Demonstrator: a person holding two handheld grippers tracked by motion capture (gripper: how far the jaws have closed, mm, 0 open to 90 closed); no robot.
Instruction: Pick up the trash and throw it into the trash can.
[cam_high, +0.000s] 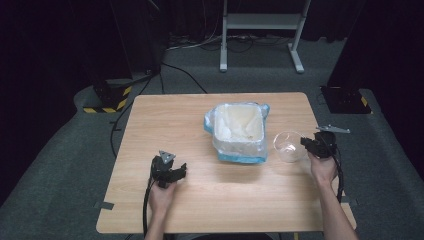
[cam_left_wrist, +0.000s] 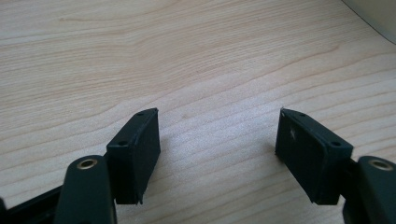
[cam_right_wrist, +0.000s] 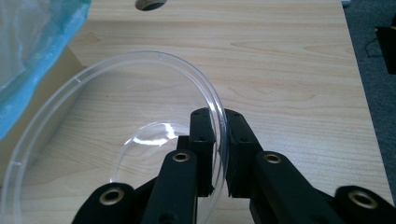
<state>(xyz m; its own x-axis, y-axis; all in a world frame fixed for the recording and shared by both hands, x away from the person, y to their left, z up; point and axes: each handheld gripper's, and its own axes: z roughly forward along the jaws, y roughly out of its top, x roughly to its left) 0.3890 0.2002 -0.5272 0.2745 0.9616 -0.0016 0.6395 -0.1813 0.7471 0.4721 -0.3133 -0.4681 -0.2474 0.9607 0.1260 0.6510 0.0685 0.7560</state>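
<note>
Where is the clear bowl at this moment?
In the high view the clear bowl sits on the table's right side, just right of the bag-lined bin, its rim pinched by the right gripper.

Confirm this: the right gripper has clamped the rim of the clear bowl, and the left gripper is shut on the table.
Not quite. The left gripper is open, its jaws wide apart over bare table, as the left gripper view shows. The right gripper does clamp the clear bowl rim.

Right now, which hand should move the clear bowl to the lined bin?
Right. The right gripper has its jaws shut on the clear bowl's rim, beside the lined bin. The left gripper is open over bare table.
</note>
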